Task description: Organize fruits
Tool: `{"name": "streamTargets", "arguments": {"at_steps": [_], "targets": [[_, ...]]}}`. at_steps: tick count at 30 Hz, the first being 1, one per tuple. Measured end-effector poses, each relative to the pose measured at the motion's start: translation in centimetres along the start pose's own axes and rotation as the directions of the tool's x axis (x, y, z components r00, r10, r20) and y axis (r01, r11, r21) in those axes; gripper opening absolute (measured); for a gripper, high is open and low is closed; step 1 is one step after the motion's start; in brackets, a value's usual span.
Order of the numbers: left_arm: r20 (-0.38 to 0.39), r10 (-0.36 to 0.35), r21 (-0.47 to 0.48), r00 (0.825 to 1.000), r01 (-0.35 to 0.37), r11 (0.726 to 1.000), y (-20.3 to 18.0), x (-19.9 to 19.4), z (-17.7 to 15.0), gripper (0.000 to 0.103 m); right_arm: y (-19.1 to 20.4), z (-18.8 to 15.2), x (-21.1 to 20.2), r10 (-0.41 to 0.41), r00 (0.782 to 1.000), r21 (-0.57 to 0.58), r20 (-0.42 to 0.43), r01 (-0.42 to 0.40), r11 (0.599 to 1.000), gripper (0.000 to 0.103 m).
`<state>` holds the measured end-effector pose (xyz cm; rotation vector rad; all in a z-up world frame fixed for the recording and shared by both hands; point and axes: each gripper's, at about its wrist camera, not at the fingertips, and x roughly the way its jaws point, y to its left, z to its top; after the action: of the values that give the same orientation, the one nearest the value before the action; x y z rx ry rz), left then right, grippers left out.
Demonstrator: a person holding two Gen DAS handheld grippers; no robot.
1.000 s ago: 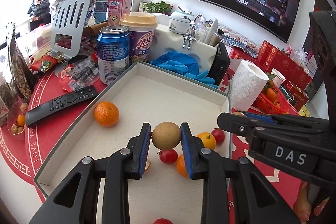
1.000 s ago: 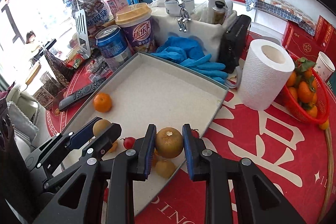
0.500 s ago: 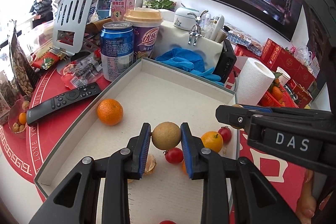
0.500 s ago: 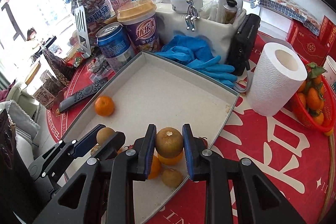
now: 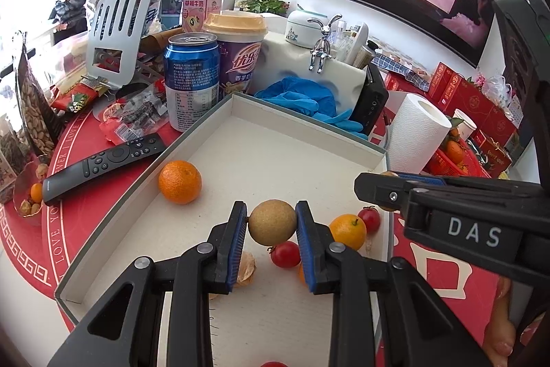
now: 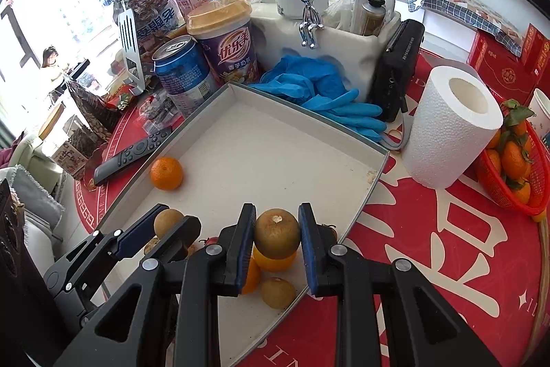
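Over the shallow grey cardboard tray [image 5: 213, 116], our left tool [image 5: 271, 222] clamps a round brown fruit [image 5: 272, 222]; our right tool [image 6: 276, 233] clamps another brown fruit [image 6: 276, 233]. Only the right view shows the red basket of tangerines [image 6: 512, 160] right of the tray.

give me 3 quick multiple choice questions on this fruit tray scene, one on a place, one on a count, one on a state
1. Where is the lone round orange mandarin?
A. inside the shallow grey cardboard tray
B. in the red basket
C. on the remote

2. How many small red cherry tomatoes lie beyond the left tongs' fingers in the left wrist view?
A. none
B. two
C. five

3. What are the right tongs doing?
A. hanging open
B. gripping a glove
C. gripping a round brown fruit

Answers: 1 A, it sits by the tray's left wall; 2 B, two show there; 3 C, both pads press it.
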<state>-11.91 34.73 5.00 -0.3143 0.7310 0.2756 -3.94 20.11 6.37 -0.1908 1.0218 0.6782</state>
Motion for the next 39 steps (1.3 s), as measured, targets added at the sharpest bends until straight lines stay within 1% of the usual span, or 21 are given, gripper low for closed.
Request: {"name": "streamTargets", "arguments": {"at_steps": [5, 10, 11, 12, 13, 14, 16, 17, 18, 19, 20, 21, 23, 24, 25, 26, 30, 33, 39], "targets": [[-0.015, 0.005, 0.006, 1.0, -0.005, 1.0, -0.1, 0.4, -0.1, 0.032, 0.1, 0.1, 0.6, -0.003, 1.0, 0.0, -0.018, 0.003, 1.0, 0.027], [-0.043, 0.011, 0.002, 0.999, -0.011, 1.0, 0.0, 1.0, -0.2, 0.032, 0.4, 0.1, 2.0, -0.009, 0.999, -0.016, -0.054, 0.008, 1.0, 0.027], [-0.05, 0.013, 0.002, 0.999, -0.013, 1.0, 0.0, 1.1, -0.3, 0.038, 0.5, 0.1, 2.3, -0.012, 0.998, -0.019, -0.061, 0.011, 1.0, 0.027], [-0.059, 0.011, -0.001, 0.998, -0.011, 1.0, 0.1, 1.2, -0.3, 0.056, 0.5, 0.2, 2.5, -0.013, 0.998, -0.021, -0.068, 0.011, 1.0, 0.027], [-0.067, 0.014, -0.008, 0.998, -0.015, 1.0, 0.2, 1.3, -0.4, 0.068, 0.4, 0.2, 2.6, -0.012, 0.997, -0.021, -0.072, 0.011, 1.0, 0.027], [-0.069, 0.017, -0.016, 0.997, -0.018, 1.0, 0.2, 1.3, -0.4, 0.082, 0.4, 0.2, 2.7, -0.014, 0.997, -0.018, -0.075, 0.012, 1.0, 0.027], [-0.059, 0.018, -0.022, 0.998, -0.019, 1.0, 0.3, 1.0, -0.3, 0.083, 0.2, 0.2, 2.8, -0.009, 0.996, -0.009, -0.086, 0.009, 1.0, 0.027], [-0.058, 0.026, -0.025, 0.998, -0.028, 0.999, 0.4, 0.9, -0.3, 0.083, 0.0, 0.2, 2.8, -0.005, 0.996, -0.003, -0.09, 0.005, 1.0, 0.032], [-0.061, 0.057, -0.03, 0.997, -0.059, 0.998, 0.5, 0.9, -0.2, 0.085, -0.1, 0.3, 2.7, -0.011, 0.996, 0.003, -0.087, 0.011, 1.0, 0.057], [-0.064, 0.073, -0.035, 0.995, -0.076, 0.997, 0.7, 0.9, -0.2, 0.085, -0.3, 0.3, 2.4, -0.024, 0.997, 0.007, -0.071, 0.025, 1.0, 0.072], [-0.066, 0.073, -0.042, 0.995, -0.076, 0.996, 0.8, 0.9, -0.1, 0.086, -0.4, 0.4, 2.0, -0.034, 0.998, 0.009, -0.049, 0.035, 0.999, 0.096], [-0.068, 0.057, -0.054, 0.996, -0.06, 0.997, 1.1, 0.9, -0.1, 0.087, -0.5, 0.5, 1.5, -0.031, 0.999, 0.01, -0.032, 0.032, 0.999, 0.102], [-0.065, 0.031, -0.081, 0.997, -0.036, 0.996, 1.4, 0.8, 0.0, 0.089, -0.7, 0.7, 1.0, -0.017, 0.999, 0.022, -0.027, 0.018, 1.0, 0.102], [-0.06, 0.03, -0.087, 0.998, -0.035, 0.996, 1.5, 0.7, 0.0, 0.092, -0.8, 0.8, 0.8, -0.015, 1.0, 0.028, -0.024, 0.016, 0.999, 0.102], [-0.058, 0.04, -0.084, 0.998, -0.045, 0.995, 1.4, 0.6, 0.1, 0.096, -0.9, 0.8, 0.6, -0.015, 1.0, 0.032, -0.021, 0.016, 0.999, 0.102], [-0.055, 0.058, -0.079, 0.997, -0.062, 0.995, 1.4, 0.5, 0.1, 0.103, -0.9, 0.8, 0.5, -0.017, 1.0, 0.032, -0.022, 0.018, 0.999, 0.102], [-0.018, 0.104, -0.049, 0.994, -0.105, 0.993, 1.0, 0.1, 0.2, 0.103, -0.8, 0.5, 0.8, -0.035, 0.998, 0.018, -0.055, 0.036, 0.999, 0.102], [-0.019, 0.14, -0.037, 0.99, -0.14, 0.989, 0.8, 0.1, 0.2, 0.103, -0.7, 0.2, 1.1, -0.061, 0.996, 0.009, -0.064, 0.062, 0.998, 0.102], [-0.041, 0.116, -0.025, 0.992, -0.117, 0.993, 0.4, 0.4, 0.0, 0.103, -0.4, 0.1, 0.9, -0.085, 0.994, -0.016, -0.069, 0.084, 0.996, 0.102]]}}
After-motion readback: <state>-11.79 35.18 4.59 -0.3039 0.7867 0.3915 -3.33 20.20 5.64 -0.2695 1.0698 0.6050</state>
